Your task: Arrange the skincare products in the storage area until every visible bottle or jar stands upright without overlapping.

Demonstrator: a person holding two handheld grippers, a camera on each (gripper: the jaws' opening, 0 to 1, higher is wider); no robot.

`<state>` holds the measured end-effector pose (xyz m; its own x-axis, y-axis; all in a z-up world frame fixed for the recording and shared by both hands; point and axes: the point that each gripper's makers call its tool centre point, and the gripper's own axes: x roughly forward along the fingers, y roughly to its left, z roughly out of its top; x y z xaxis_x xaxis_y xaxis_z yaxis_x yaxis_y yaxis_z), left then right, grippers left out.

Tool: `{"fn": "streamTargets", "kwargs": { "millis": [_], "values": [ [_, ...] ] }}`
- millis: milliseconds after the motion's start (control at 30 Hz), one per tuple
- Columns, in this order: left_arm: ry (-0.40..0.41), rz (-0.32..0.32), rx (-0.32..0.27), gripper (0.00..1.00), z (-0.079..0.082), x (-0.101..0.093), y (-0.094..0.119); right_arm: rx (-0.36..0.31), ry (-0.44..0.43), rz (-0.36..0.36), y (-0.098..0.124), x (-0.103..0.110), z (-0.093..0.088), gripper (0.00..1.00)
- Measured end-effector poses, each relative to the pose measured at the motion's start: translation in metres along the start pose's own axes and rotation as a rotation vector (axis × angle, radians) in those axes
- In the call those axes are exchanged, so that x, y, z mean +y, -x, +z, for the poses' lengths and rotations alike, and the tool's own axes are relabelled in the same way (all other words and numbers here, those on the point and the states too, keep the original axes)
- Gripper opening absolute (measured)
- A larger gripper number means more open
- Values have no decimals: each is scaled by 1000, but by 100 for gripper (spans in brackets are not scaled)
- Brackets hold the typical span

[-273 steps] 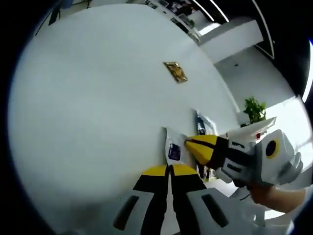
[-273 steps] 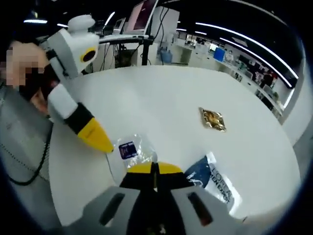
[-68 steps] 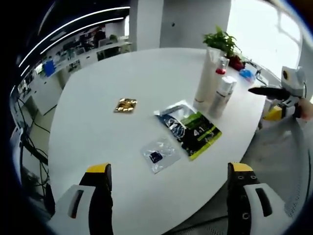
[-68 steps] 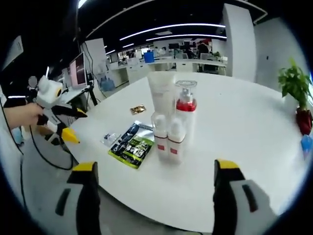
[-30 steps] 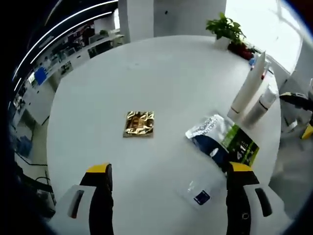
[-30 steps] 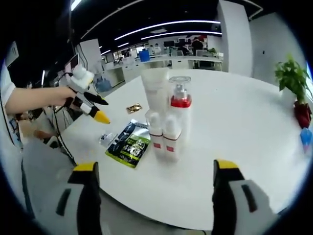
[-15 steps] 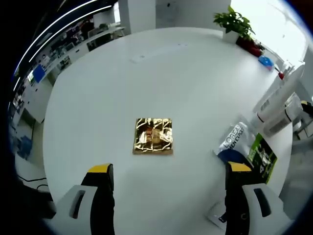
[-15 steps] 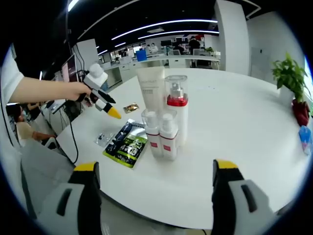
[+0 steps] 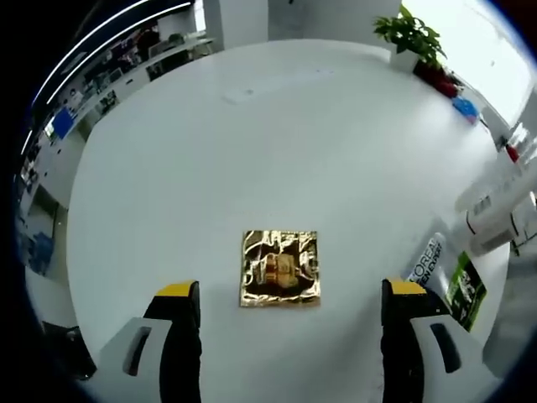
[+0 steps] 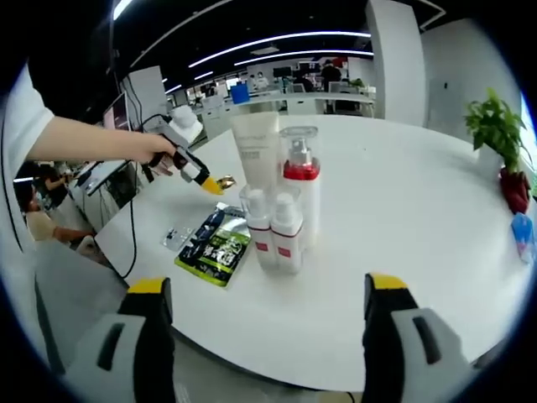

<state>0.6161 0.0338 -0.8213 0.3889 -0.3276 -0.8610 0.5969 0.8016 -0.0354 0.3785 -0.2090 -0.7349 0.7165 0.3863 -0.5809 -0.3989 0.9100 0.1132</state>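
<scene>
Between the spread jaws of the left gripper a square, crinkled gold foil sachet is lying flat on the round white table, just ahead of the yellow tips — both jaws standing wide apart, gripping nothing. To take it cleanly, I judge the tips should be lowering square to the sachet's edges and closing on one crinkled rim, since flat foil offers little to pinch. The right gripper is hanging with jaws apart too, off the table's near edge, facing a cluster of upright white bottles with red bands. Beside them a blue-and-green printed sachet is lying flat. Compared with half a second ago, the gold sachet is sitting lower and larger between the left jaws — the camera is closing in.
</scene>
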Motion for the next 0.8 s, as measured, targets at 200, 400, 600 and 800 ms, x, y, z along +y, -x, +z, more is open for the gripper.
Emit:
{"fn": "streamTargets", "kwargs": {
  "millis": [200,400,600,800],
  "values": [
    [-1,6,12,77,4,1,-5,3,-2,-1,0,0,-1,95],
    [8,6,18,70,6,5,-12,6,-3,-1,-1,0,-1,95],
    [9,17,17,63,7,7,-16,7,-6,-2,-1,-1,-1,95],
    [14,38,15,58,7,10,-14,7,-6,-5,-1,-1,-1,95]
  ]
}}
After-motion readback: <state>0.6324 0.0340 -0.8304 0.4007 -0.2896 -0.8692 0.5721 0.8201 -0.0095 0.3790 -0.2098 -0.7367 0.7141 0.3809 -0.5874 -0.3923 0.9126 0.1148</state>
